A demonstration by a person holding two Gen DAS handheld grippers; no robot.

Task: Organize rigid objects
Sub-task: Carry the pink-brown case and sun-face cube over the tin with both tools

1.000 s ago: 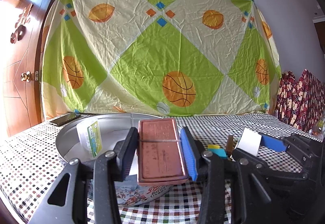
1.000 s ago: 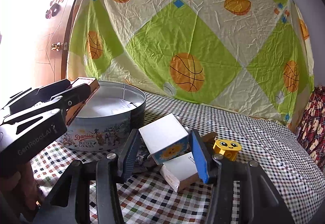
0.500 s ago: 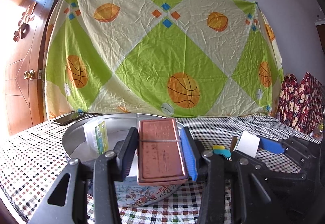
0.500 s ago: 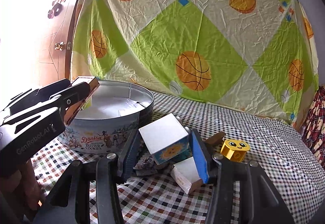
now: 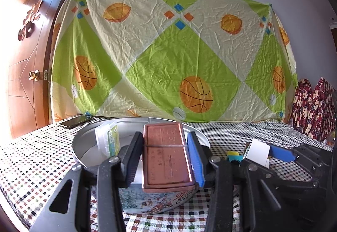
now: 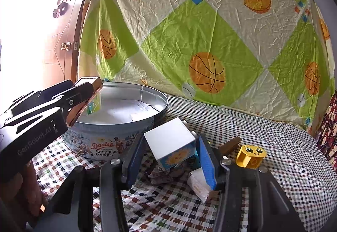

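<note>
My left gripper (image 5: 164, 160) is shut on a flat copper-brown tin (image 5: 166, 160) and holds it over the near rim of the round Danisa cookie tin (image 5: 84, 143); it also shows in the right wrist view (image 6: 84, 93). A clear plastic box with a green label (image 5: 107, 141) stands inside the cookie tin (image 6: 118, 141). My right gripper (image 6: 170, 154) is shut on a white cube box with a sun picture (image 6: 172, 143), held above the table to the right of the tin.
On the checked tablecloth lie a yellow smiley-face block (image 6: 250, 156), a small white box (image 6: 198, 183), a brown stick (image 6: 229, 145) and dark crumpled wrapping (image 6: 164, 173). A phone (image 5: 73, 121) lies at the far left. A patterned sheet hangs behind.
Both grippers have moved to the left and a little forward with their loads. The copper tin now sits further over the cookie tin's rim.
</note>
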